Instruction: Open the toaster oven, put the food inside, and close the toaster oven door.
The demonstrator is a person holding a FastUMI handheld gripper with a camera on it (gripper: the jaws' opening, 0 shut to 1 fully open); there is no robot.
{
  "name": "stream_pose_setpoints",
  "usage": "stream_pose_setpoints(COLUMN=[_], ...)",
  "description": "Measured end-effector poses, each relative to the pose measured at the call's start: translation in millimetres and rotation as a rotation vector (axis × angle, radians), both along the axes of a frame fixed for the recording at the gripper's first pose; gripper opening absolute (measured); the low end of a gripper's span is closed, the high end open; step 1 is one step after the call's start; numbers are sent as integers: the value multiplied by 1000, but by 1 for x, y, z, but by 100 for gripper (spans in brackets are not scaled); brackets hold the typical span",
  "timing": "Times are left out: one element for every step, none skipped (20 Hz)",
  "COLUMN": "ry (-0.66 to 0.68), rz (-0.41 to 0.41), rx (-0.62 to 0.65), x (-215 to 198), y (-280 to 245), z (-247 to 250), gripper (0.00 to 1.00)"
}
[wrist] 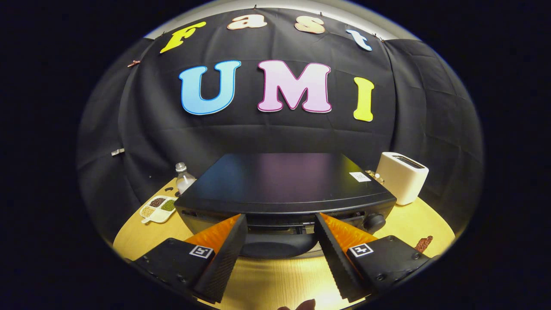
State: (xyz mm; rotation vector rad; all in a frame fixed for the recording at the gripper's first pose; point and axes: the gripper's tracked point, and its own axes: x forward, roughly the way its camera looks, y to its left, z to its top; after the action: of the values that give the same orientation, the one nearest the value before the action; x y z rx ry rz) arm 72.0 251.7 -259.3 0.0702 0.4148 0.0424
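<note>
Staged recording booth, not real kitchen. Black cloth wall (275, 133) pinned up behind, pale room wall above cloth's top edge. Small wooden table (413, 219) dressed with kitchen props: black toaster oven (284, 183) at centre, white toaster (401, 176) far right, water bottle (184, 177) and sectioned dish of grains (158, 208) left. Gripper (280, 241) fingers spread apart, nothing between, just before oven front.
</note>
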Motion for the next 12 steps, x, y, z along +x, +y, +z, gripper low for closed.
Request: stream_pose_setpoints(ry=[4, 7, 14, 25, 37, 47, 54, 59, 65, 72, 81, 92], rz=[0, 3, 4, 4, 6, 10, 13, 17, 19, 20, 20, 20], rx=[1, -2, -2, 1, 9, 11, 8, 1, -4, -4, -4, -4], x=[-6, -12, -19, -26, -33, -39, -46, -50, -55, -59, -64, -68], y=[0, 0, -1, -1, -1, -1, -1, -1, -1, -1, -1, -2], z=[-1, -2, -5, -8, -12, -14, -17, -19, -22, -24, -27, -30], gripper=[98, 98, 98, 98, 97, 97, 97, 97, 97, 97, 97, 97])
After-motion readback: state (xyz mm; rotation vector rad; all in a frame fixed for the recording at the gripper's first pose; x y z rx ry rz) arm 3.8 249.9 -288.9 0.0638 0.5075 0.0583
